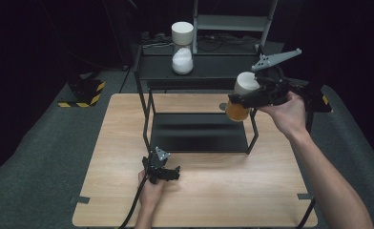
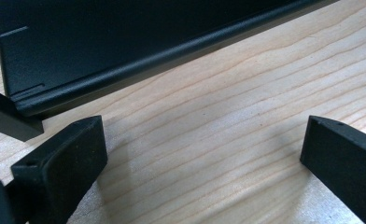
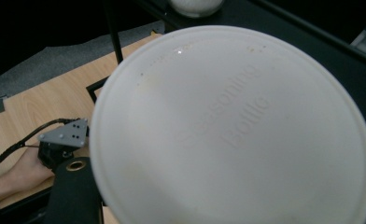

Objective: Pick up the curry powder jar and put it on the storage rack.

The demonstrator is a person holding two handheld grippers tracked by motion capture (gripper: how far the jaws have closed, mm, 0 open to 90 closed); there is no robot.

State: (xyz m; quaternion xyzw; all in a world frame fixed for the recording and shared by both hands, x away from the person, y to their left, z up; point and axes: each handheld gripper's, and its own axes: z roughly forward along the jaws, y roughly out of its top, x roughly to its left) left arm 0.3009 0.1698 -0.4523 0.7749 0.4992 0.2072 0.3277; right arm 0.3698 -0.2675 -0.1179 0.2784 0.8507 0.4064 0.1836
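My right gripper is shut on a seasoning bottle with a white lid and orange contents. It holds the bottle in the air beside the right end of the black rack, level with the top shelf. In the right gripper view the bottle's white lid sits very close to the camera. My left gripper rests on the wooden table in front of the rack. Its jaws stand open over bare wood, with the rack's lower shelf edge just beyond them.
A second bottle with a white lid and white contents stands on the rack's top shelf at the back. A grey metal frame rises behind the rack. Dark carpet surrounds the table, and a yellow-black striped block lies at the left.
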